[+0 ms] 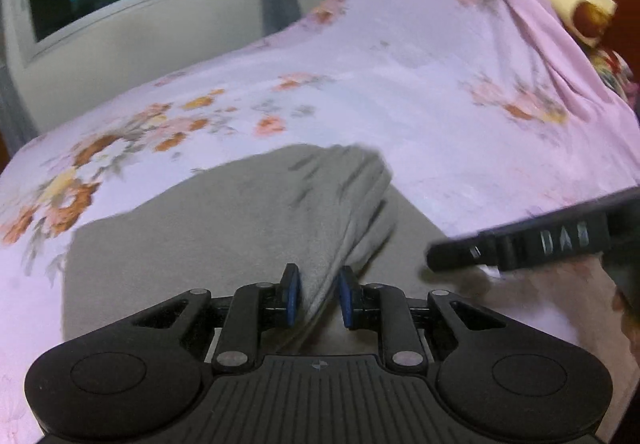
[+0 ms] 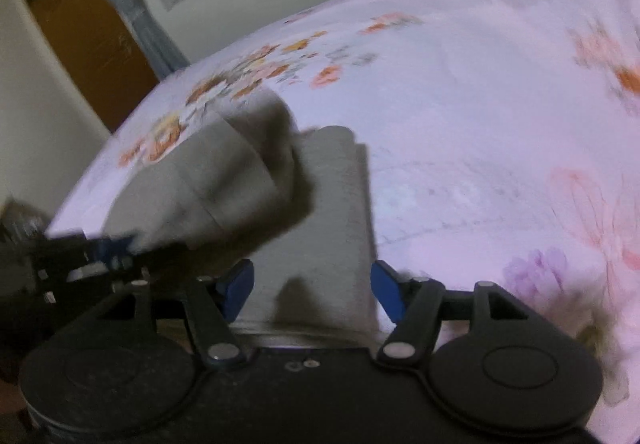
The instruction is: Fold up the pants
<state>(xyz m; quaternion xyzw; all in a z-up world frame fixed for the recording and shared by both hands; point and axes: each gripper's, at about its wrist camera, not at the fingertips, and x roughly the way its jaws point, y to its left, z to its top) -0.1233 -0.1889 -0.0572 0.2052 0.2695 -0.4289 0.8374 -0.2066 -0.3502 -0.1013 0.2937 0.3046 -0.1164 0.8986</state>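
two tongs work grey pants (image 1: 224, 228) lying on the floral bed (image 1: 420, 84): left tongs (image 1: 318, 294) pinch a raised fold, right tongs (image 2: 312, 290) spread wide above them.

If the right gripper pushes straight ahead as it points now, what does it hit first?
Most likely the grey pants: the right gripper has its jaws open straddling that flat folded part. Depth is unclear, so contact may already be near.
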